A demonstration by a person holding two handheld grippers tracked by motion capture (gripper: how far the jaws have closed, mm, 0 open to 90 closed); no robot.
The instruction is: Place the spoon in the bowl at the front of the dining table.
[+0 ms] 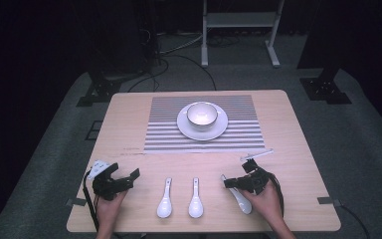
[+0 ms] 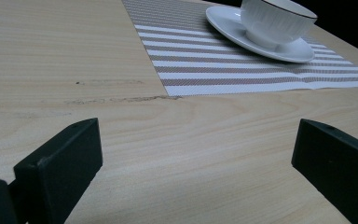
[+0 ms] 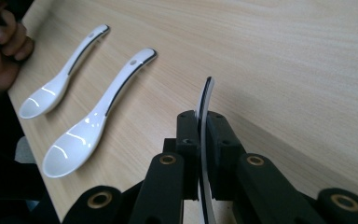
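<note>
My right gripper [image 1: 239, 182] is shut on the handle of a white ceramic spoon [image 1: 243, 202] at the table's front right. In the right gripper view the handle [image 3: 206, 100] stands edge-on, clamped between the two black jaws [image 3: 204, 125]. Two more white spoons [image 1: 164, 199] [image 1: 196, 198] lie side by side on the wood in front of the person, and they lie to the left in the right gripper view [image 3: 58, 88] [image 3: 100, 116]. My left gripper [image 1: 129, 177] rests at the front left, open, with bare wood between its jaws [image 2: 193, 163].
A white bowl [image 1: 202, 113] sits on a saucer [image 1: 189, 131] on a striped placemat [image 1: 164, 130] at the table's far middle; the left gripper view has them at upper right [image 2: 275, 21]. A thin pale strip [image 1: 256, 155] lies just beyond the right gripper.
</note>
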